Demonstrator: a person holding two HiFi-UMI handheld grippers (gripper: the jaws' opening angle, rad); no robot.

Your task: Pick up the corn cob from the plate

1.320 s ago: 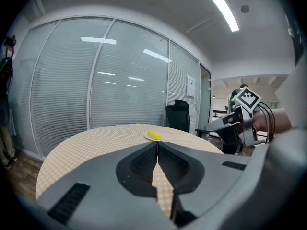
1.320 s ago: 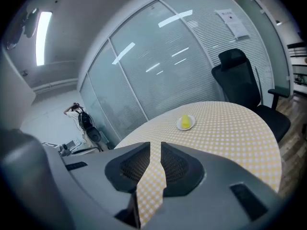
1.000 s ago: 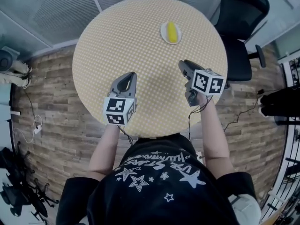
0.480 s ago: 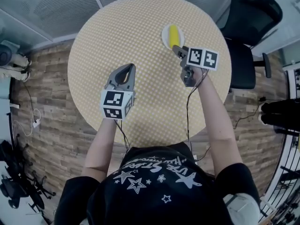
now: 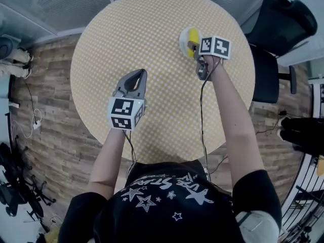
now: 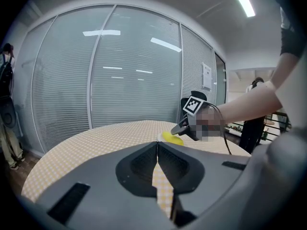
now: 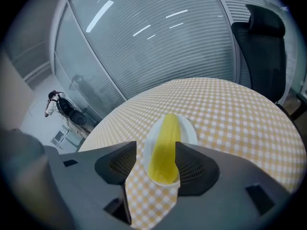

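— Toward eight o'clock from the middle of the round table, the left gripper hangs over bare checked top, jaws pressed together with nothing in them. Where's the corn?

— Out at one o'clock, lying on the small white plate. The right gripper is over the near end of the corn cob. Its jaws are opening, one either side, and the pads are not touching the cob

— How would you take it?

— Across the middle of its length, I'd say. It looks light and stiff, but round and glossy, so a pinch near the tapered tip could let it roll or slip out. The plate looks light too and might skid

— What does each camera give you?

— The right gripper view shows the cob lined up lengthwise between the pads. From overhead the marker cube hides that. The left gripper view catches the right gripper side-on at one o'clock, low over the plate. Only the head view shows both grippers at once, well apart
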